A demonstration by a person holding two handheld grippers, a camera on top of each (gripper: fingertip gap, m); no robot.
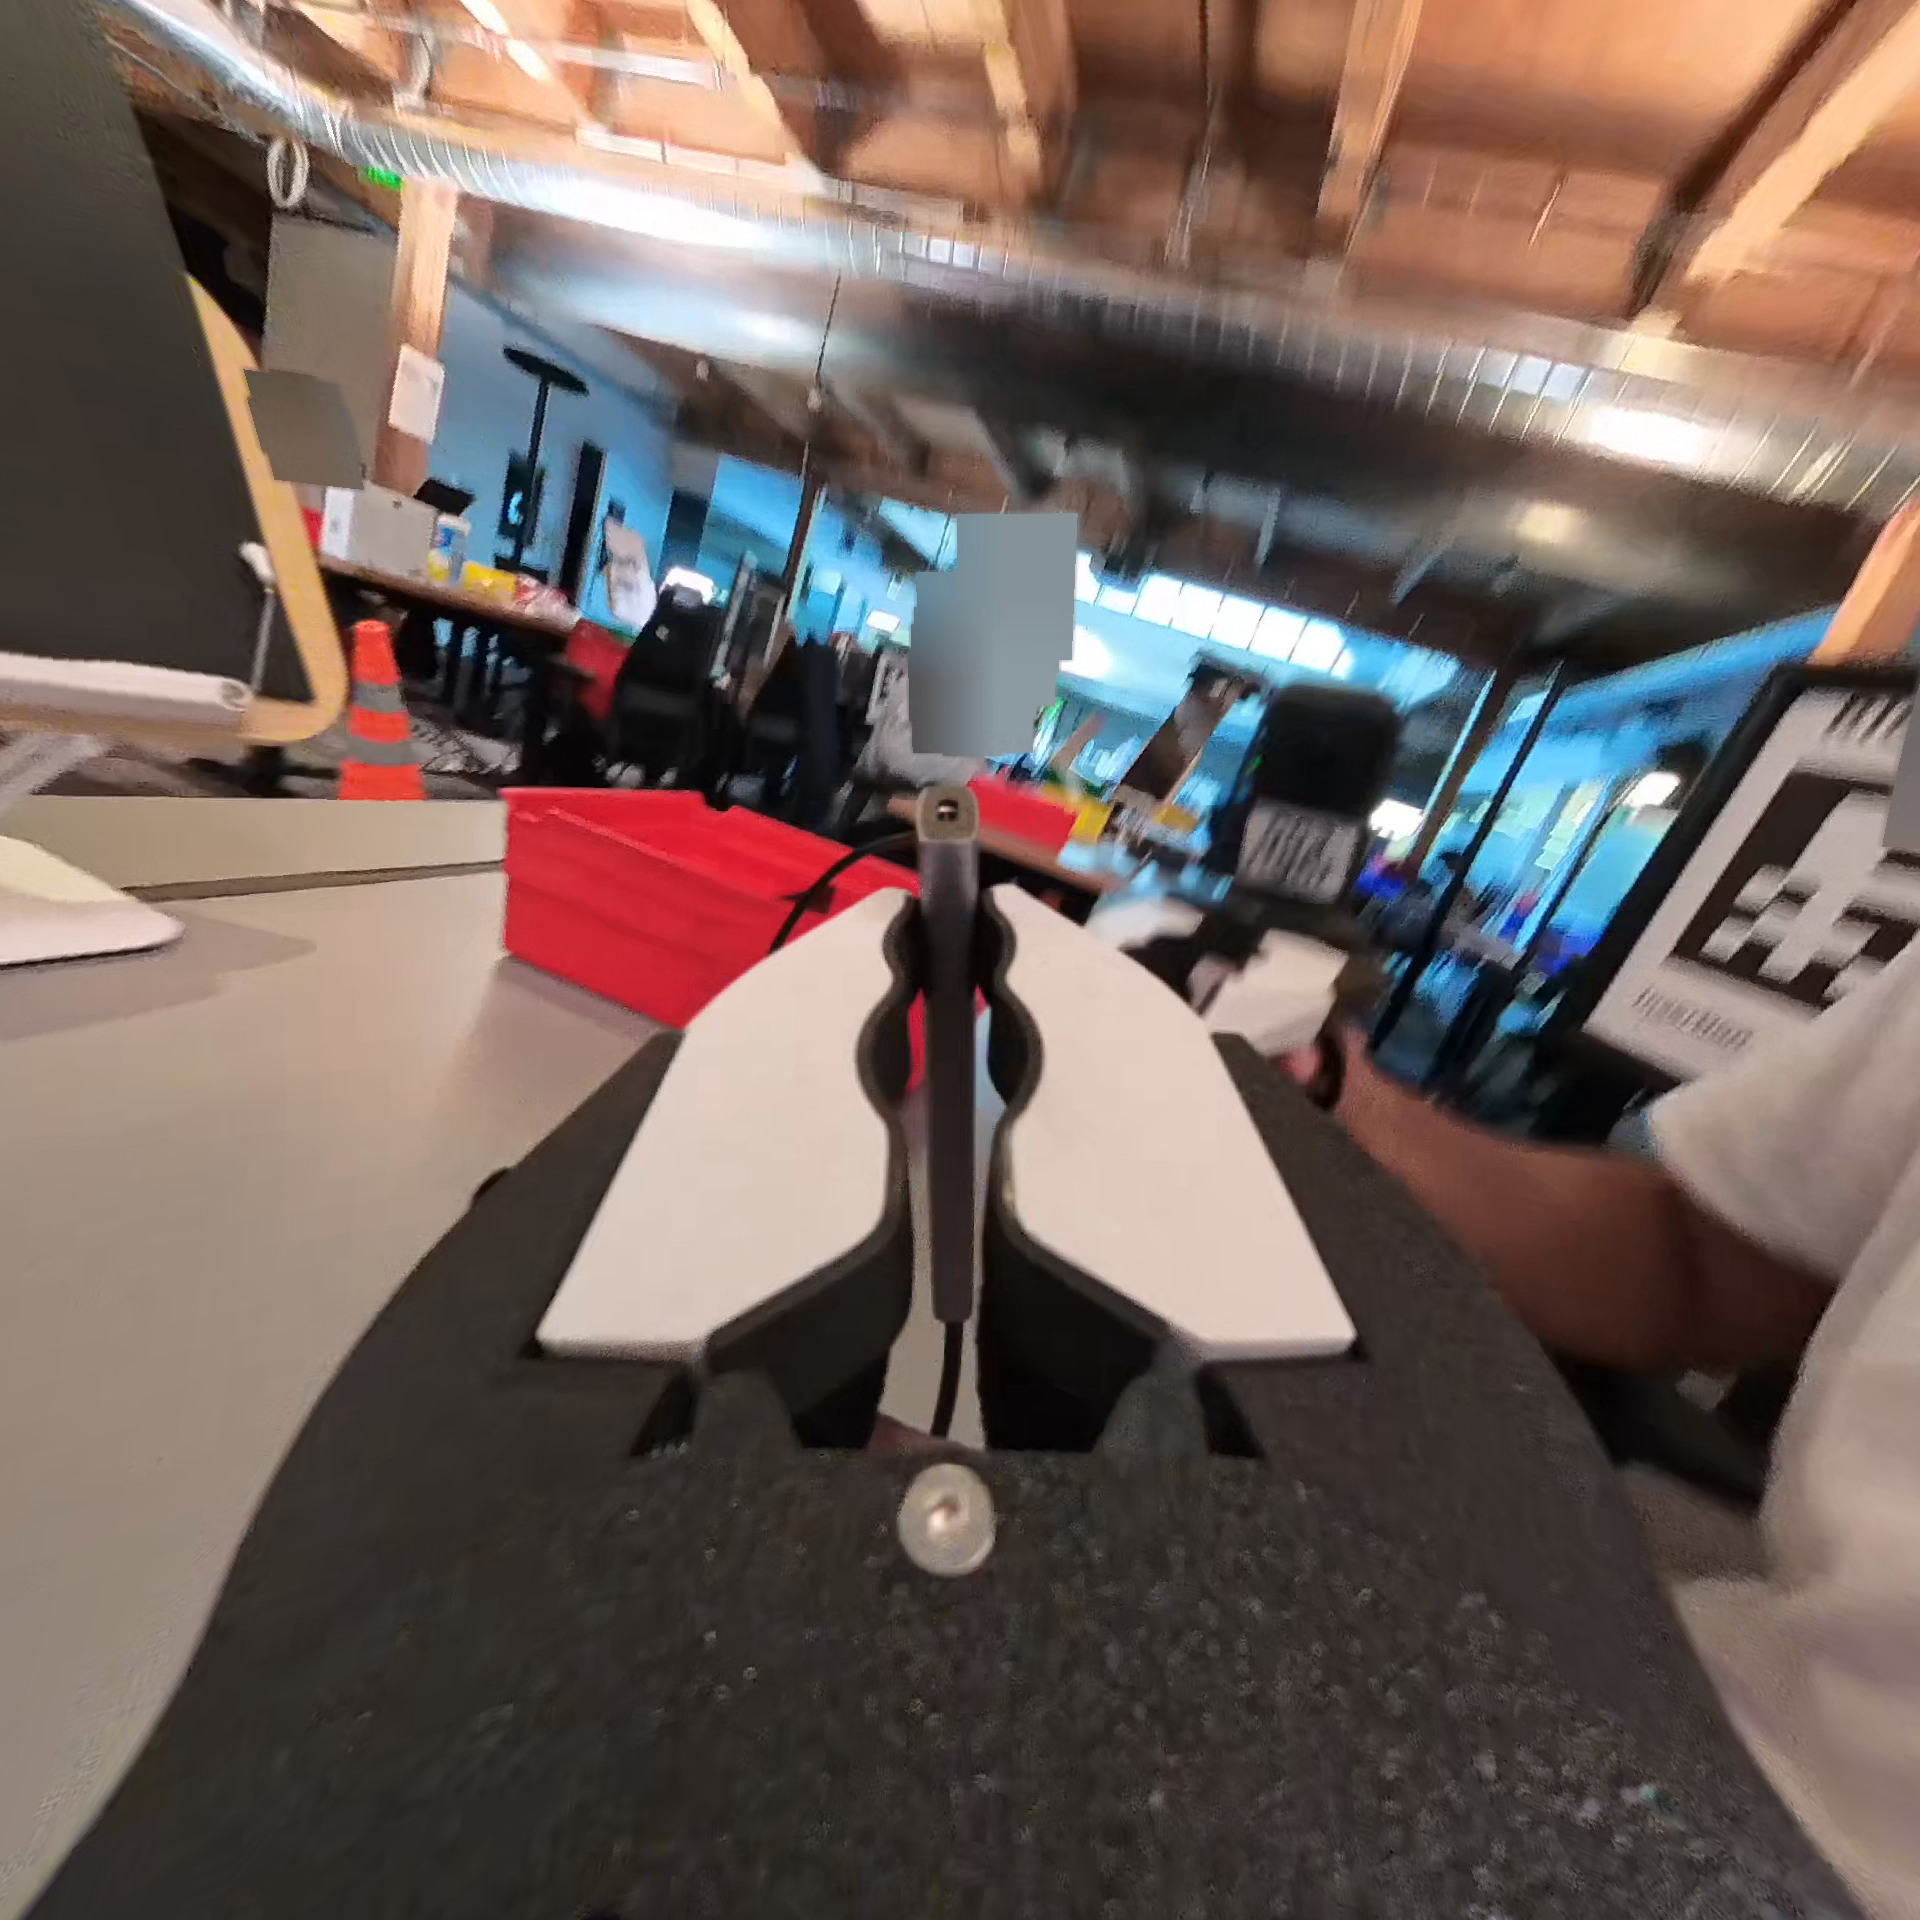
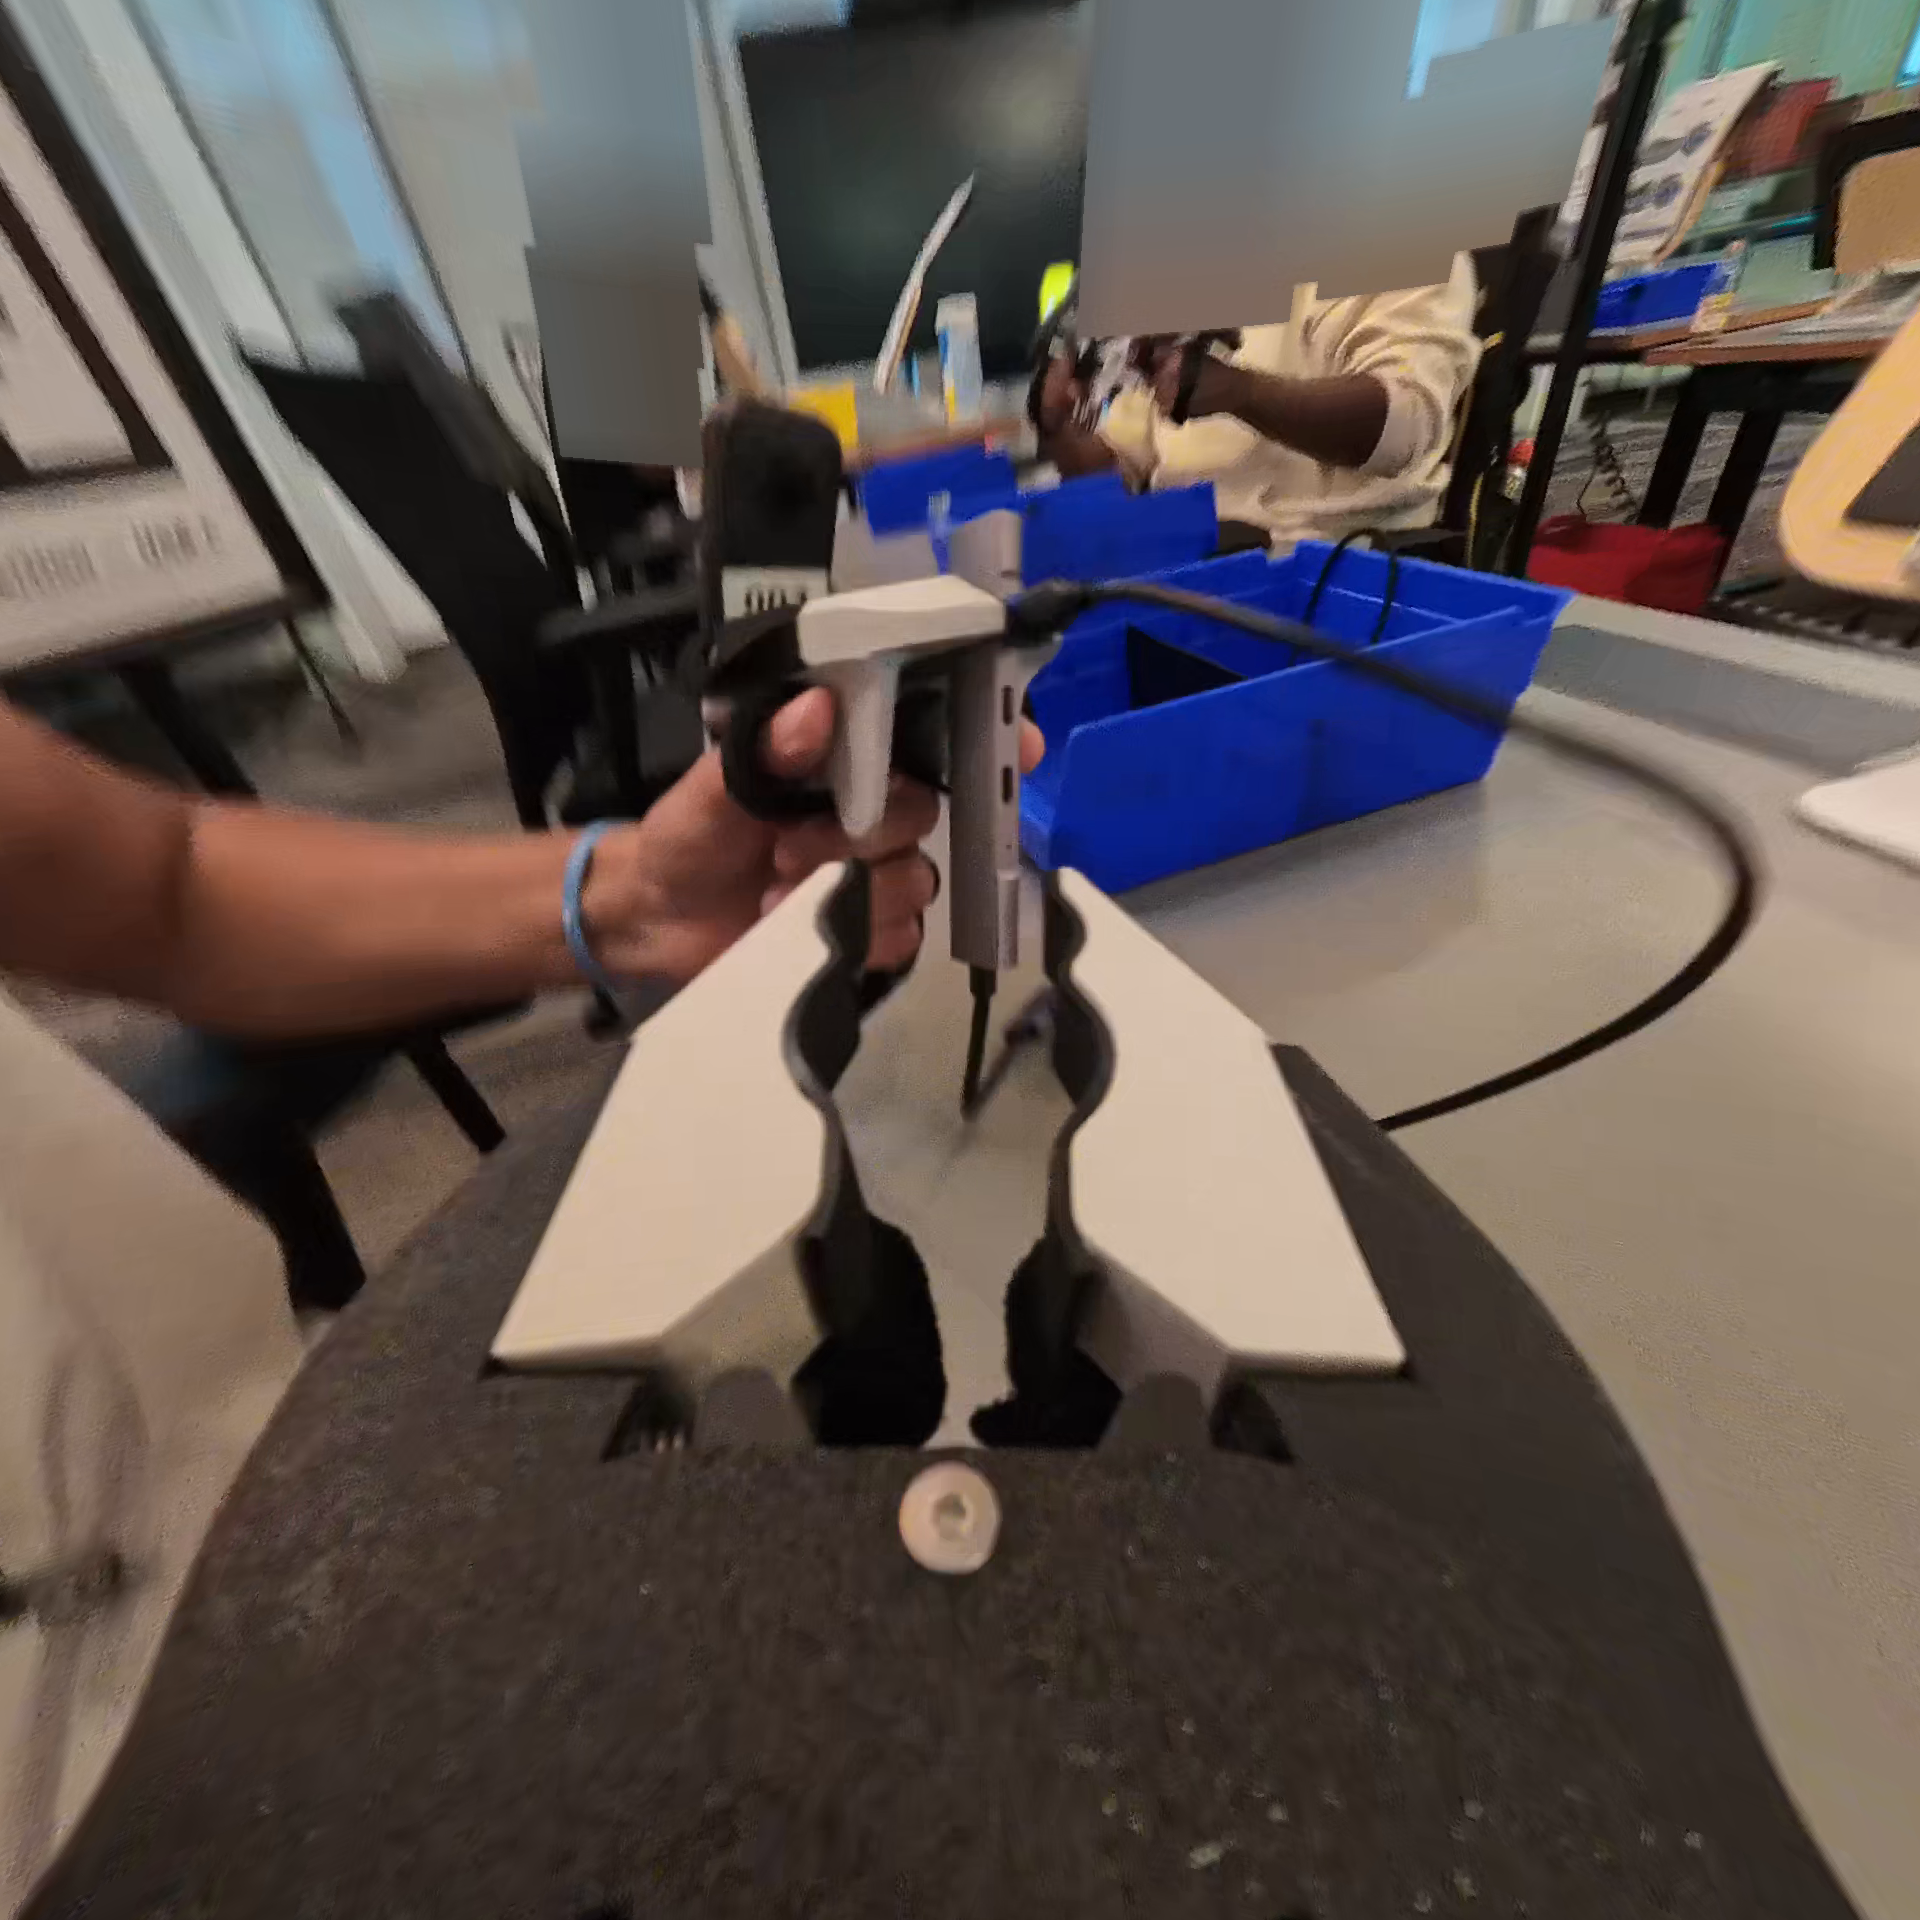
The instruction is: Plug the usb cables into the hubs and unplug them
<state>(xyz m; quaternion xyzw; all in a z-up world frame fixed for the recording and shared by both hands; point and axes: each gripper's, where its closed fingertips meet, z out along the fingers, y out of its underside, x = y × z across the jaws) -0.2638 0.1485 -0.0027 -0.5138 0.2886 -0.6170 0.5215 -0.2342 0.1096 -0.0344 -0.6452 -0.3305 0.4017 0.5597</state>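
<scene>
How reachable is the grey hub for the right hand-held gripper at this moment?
Probably reachable: the right hand-held gripper is open and empty, and the grey hub stands upright straight ahead, clamped by the left hand-held gripper, with nothing between them.

grey hub (image 2: 982, 790) upright, black cable (image 2: 1621, 810) plugged in

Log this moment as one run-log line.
left gripper: shut on hub | right gripper: open, empty | black cable: at hub's top end

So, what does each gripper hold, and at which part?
Left gripper: the grey hub, clamped across its slim body. Right gripper: open, holding nothing.
</scene>
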